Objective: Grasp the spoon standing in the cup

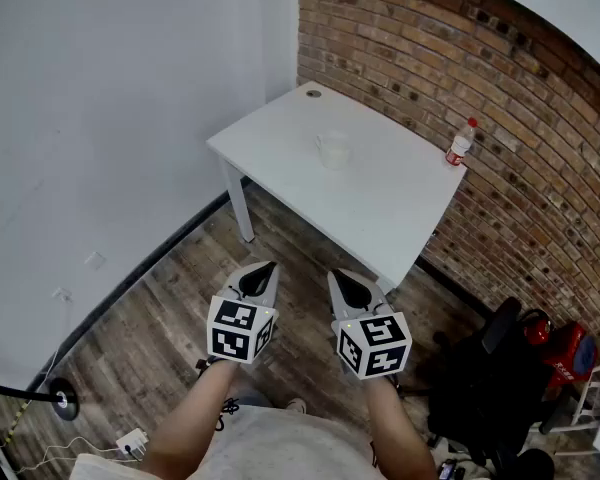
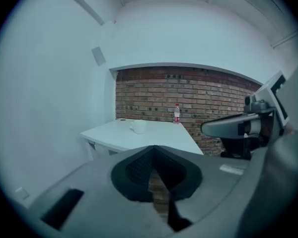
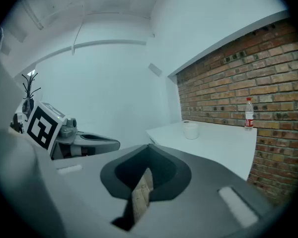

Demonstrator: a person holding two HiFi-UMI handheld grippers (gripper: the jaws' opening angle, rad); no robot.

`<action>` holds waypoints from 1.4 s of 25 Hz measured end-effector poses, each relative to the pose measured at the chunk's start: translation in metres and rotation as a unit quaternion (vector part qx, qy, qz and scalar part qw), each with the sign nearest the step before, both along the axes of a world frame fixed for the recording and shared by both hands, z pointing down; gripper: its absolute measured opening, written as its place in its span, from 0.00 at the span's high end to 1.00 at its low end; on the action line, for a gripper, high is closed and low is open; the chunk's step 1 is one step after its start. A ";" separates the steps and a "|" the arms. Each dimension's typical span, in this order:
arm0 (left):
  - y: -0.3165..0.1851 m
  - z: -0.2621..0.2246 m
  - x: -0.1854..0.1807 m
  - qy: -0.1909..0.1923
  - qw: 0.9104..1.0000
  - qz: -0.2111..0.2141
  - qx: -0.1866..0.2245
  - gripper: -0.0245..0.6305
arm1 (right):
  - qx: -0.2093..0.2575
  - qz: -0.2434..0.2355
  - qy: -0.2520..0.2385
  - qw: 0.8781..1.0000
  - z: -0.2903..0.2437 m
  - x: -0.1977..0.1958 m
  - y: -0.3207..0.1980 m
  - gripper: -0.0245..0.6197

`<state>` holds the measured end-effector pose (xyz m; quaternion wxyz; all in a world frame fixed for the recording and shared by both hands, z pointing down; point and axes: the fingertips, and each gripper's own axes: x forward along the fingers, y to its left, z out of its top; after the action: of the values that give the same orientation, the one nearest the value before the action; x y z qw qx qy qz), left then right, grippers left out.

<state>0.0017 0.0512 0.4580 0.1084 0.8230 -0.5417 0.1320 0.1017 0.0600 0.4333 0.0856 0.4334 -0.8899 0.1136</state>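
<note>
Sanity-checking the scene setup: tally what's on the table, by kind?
Cup: 1
Bottle, red cap: 1
Total: 2 on the white table. No spoon can be made out in the cup from this far.

White desk (image 1: 380, 203) set in a corner: plain white wall (image 1: 110, 108) to the left, red brick wall (image 1: 500, 98) behind and to the right. Floor (image 1: 170, 303) of grey-brown wood planks. Black skirting (image 1: 170, 245) along white wall. Black office chair (image 1: 485, 378) near the brick wall. Light even, soft.
</note>
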 end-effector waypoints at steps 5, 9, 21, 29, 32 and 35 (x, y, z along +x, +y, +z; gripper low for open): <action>0.001 0.002 0.004 0.000 1.000 0.002 -0.005 0.97 | -0.012 0.005 -0.008 1.000 0.005 0.002 0.000 0.95; -0.007 0.002 -0.001 -0.002 1.000 0.004 -0.005 0.97 | -0.014 0.006 -0.010 1.000 0.007 -0.005 -0.008 0.95; -0.087 0.004 -0.026 0.015 0.999 0.033 -0.004 0.97 | -0.023 0.032 0.002 0.999 0.016 -0.036 -0.076 0.95; -0.153 0.004 -0.045 0.031 0.997 0.074 -0.012 0.97 | -0.037 0.066 0.015 0.997 0.016 -0.064 -0.137 0.95; -0.177 0.004 -0.054 0.036 0.995 0.088 -0.015 0.97 | -0.043 0.078 0.021 0.996 0.016 -0.075 -0.159 0.95; -0.197 0.006 -0.064 0.042 0.994 0.101 -0.019 0.97 | -0.044 0.091 0.028 0.995 0.016 -0.086 -0.179 0.95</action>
<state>-0.0622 -0.1460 0.4640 0.1327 0.8760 -0.4486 0.1177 0.0162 -0.1189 0.4489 0.1189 0.5110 -0.8384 0.1478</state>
